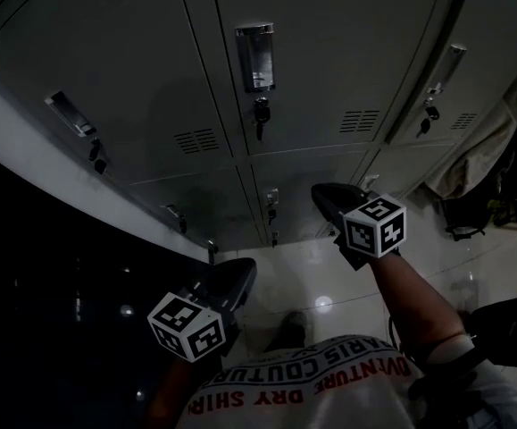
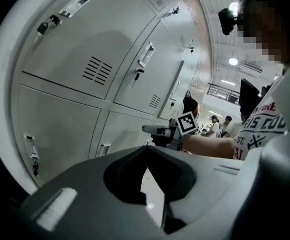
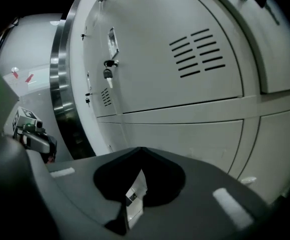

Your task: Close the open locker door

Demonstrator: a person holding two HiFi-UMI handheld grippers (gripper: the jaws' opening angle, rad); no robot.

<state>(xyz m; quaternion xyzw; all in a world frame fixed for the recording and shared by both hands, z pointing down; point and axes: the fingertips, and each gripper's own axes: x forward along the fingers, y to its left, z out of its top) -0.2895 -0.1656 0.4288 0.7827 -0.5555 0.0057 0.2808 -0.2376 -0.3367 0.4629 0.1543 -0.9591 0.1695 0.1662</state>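
A bank of grey locker doors (image 1: 329, 70) fills the wall in front of me; each door in view lies flush with its frame. The middle upper door has a metal handle (image 1: 255, 56) with a key (image 1: 260, 114) hanging below it. My left gripper (image 1: 245, 271) hovers low at the left, shut and empty, short of the lower lockers. Further right, my right gripper (image 1: 322, 190) points at the lower row of doors, also shut on nothing. From the left gripper view the right gripper (image 2: 157, 130) shows ahead; the right gripper view shows the left gripper (image 3: 34, 139) at its left edge.
A pale garment (image 1: 481, 159) hangs over the lockers at the right. A dark panel (image 1: 53, 311) closes the left side, and a steel pillar (image 3: 64, 84) stands beyond the lockers. Glossy floor (image 1: 329, 280) lies below. People (image 2: 220, 126) stand far off.
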